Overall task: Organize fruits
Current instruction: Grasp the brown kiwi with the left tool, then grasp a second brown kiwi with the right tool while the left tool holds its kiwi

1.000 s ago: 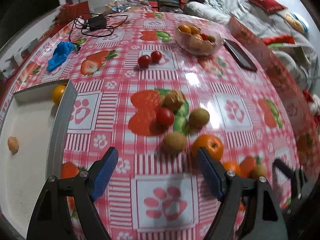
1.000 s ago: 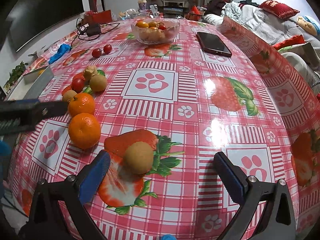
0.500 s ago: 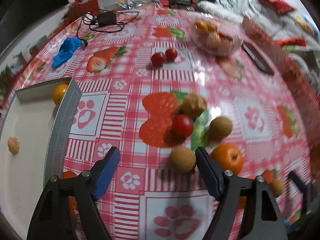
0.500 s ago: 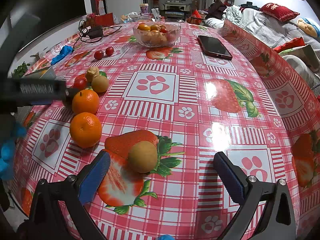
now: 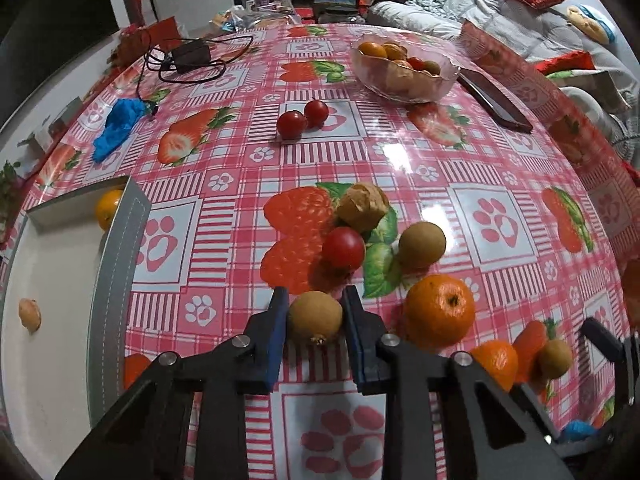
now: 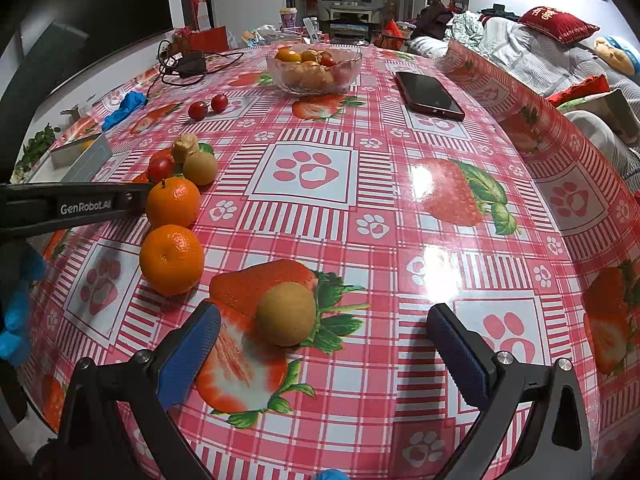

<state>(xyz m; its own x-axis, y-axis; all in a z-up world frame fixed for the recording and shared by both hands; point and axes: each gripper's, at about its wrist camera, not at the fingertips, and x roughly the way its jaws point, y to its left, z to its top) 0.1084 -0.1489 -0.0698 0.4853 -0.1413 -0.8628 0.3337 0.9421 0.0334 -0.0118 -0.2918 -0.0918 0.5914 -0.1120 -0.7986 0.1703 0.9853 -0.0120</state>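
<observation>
My left gripper is shut on a small brown round fruit resting on the table. Just beyond it lie a cherry tomato, a walnut-like fruit, another brown fruit and an orange. A grey-rimmed white tray at the left holds an orange and a small tan fruit. My right gripper is open, with a brown fruit between and just ahead of its fingers. Two oranges lie to its left.
A glass bowl of fruit stands at the far side, with a phone to its right. Two cherry tomatoes lie mid-table. A blue glove and a charger with cable lie far left.
My left gripper moved forward and right to the small brown fruit and closed on it. My right gripper stayed open in place.
</observation>
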